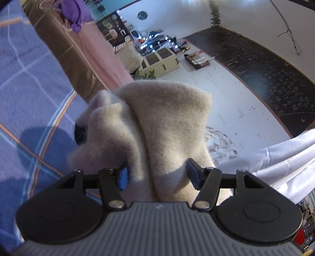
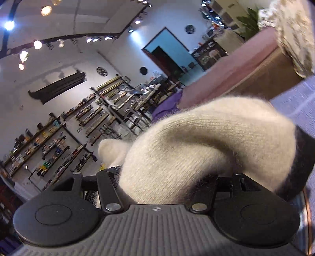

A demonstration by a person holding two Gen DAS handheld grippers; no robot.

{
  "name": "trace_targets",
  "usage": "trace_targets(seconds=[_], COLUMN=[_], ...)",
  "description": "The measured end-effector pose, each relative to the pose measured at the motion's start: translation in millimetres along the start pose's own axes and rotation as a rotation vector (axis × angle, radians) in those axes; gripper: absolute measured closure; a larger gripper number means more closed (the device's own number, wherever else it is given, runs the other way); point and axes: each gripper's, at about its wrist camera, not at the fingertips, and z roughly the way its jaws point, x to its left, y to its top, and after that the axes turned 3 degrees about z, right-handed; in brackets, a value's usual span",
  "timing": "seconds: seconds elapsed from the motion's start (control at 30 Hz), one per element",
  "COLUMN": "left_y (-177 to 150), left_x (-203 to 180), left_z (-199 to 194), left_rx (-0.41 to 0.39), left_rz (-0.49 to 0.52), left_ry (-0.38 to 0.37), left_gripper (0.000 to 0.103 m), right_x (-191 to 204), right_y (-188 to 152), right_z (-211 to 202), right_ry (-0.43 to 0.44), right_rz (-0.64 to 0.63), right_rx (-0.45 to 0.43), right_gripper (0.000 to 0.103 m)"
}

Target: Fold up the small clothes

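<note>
Sock (image 1: 167, 118) bunched at centre frame in both views, cream and fuzzy, apparently held up off the sheet (image 1: 29, 88). Clenched by the left gripper (image 1: 157, 173): blue pads (image 1: 123, 177) press into the knit from both sides, low in the left view. Drapes over the right gripper (image 2: 167, 177) in the right view, hiding its fingers; cannot tell whether that one grips or merely carries the fabric. Dark cuff (image 2: 303, 163) hangs at the right edge there.

Risks, as judged from here:
- Slips out of the right side if nothing actually pinches there, leaving the sock dangling from the left grip alone.
- Folds crooked, since the fabric sits wadded rather than flat; toe and cuff unlikely to line up without spreading first.
- Snags fuzzy fibres on the finger linkages; hairs already lie close to the hinges in the right view.
- Drops past the bed edge (image 1: 94, 49) if released while held over the floor (image 1: 226, 88).

Surface: blue checked sheet at left of the left view, pink and brown bed edge beyond, purple garment (image 1: 78, 13) at upper left, white cloth (image 1: 275, 157) at lower right.

Room: pale floor with a blackboard (image 1: 256, 65) at right; in the right view, stocked shelves (image 2: 49, 141) at left, track lights (image 2: 37, 44) above, a doorway (image 2: 167, 53) at upper centre.
</note>
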Motion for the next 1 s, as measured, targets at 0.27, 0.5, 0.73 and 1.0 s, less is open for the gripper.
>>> trace_targets(seconds=[0.27, 0.5, 0.73, 1.0], left_y=[132, 158, 108, 114], left_x=[-57, -6, 109, 90], left_z=[-204, -333, -387, -368], left_rx=[-0.345, -0.489, -0.464, -0.404], left_rz=[0.175, 0.131, -0.125, -0.084], left_ry=[0.185, 0.578, 0.541, 0.628], left_gripper=[0.041, 0.035, 0.025, 0.003], right_x=[132, 192, 127, 122], right_y=[41, -11, -136, -120], right_z=[131, 315, 390, 383], right_ry=[0.415, 0.592, 0.403, 0.381], right_rz=[-0.183, 0.009, 0.15, 0.183], right_rx=[0.123, 0.477, 0.733, 0.797], right_gripper=[0.008, 0.008, 0.006, 0.0])
